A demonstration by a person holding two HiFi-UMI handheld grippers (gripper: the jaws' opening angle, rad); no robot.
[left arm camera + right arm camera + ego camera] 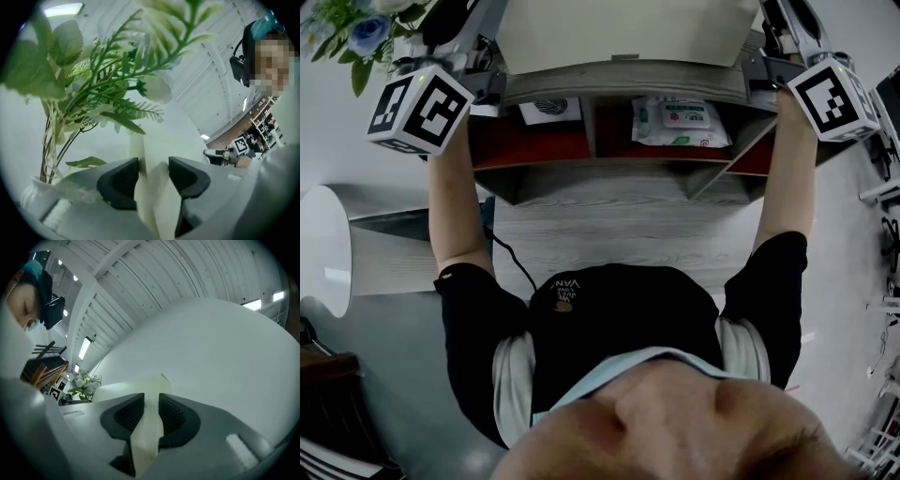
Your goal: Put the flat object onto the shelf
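**Item:** flat object (623,33). A cream, matte, rectangular panel with a thick blunt edge. It looks like light board or foam; I can't tell which.

**Location:** held up between both grippers, directly over the top plank of the shelf (628,84). I can't tell whether its underside already touches the plank.

**Left gripper** (153,174): jaws pinching the panel's left edge, with a dark ribbed pad on each face.

**Right gripper** (151,411): jaws pinching the opposite edge, set closer together than the left pair.

**Shelf:** grey wood-grain planks with a red-brown lining and divided compartments open to the front.
- Wipes packet (680,122): soft, glossy film, in the right-hand compartment.
- Small white card (551,111): dark print, in the left-hand compartment.

**Adjacent:** artificial flowers (347,33) with green plastic-looking leaves and pale blooms, just beside the left gripper.

**Step in hand (my judgement):** setting the panel down on the shelf top.

**Handling notes:**
- I'd keep both ends level and lower them together so the panel lands flat.
- I'd steer the left end clear of the leaves.
- I'd slacken the jaws only once the plank bears the weight.
- A stiff panel gripped at two edges is likely to twist or skid if one side lets go first, so I'd release both sides together
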